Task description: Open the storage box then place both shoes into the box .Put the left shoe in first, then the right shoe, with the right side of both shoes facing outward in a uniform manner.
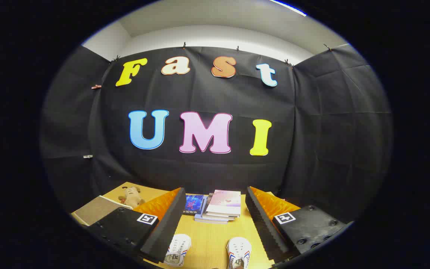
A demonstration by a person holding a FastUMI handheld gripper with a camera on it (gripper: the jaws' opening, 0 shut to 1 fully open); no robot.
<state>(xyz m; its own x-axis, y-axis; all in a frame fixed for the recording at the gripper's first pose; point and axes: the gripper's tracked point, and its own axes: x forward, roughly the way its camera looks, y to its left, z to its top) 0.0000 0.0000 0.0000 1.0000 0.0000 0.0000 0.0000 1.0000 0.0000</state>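
Gripper view gives us the gripper (pixel 213 220) held well above a wooden table (pixel 211 239), its two fingers spread wide and grasping nothing. Between and below the fingertips sit two white shoes with red and blue side stripes: the left-hand shoe (pixel 178 249) just beside the left finger, the right-hand shoe (pixel 239 252) near the right finger, the two set apart with bare table between them. We cannot tell from here which is the left shoe of the pair. Farther off, beyond the fingers, lies a stack of books (pixel 220 209) with a dark blue book (pixel 194 204) to its left. On the far left rest a small plush toy (pixel 133 196) and a flat brown box (pixel 97 211); whether that is the storage box we cannot say.

We judge the shoes to be light canvas sneakers, soft in the upper and stiffer at the sole and heel. A pinch across the heel collar or the laced throat should hold best; squeezing the toe would likely just collapse the fabric. Rubber soles should resist sliding on the wood.
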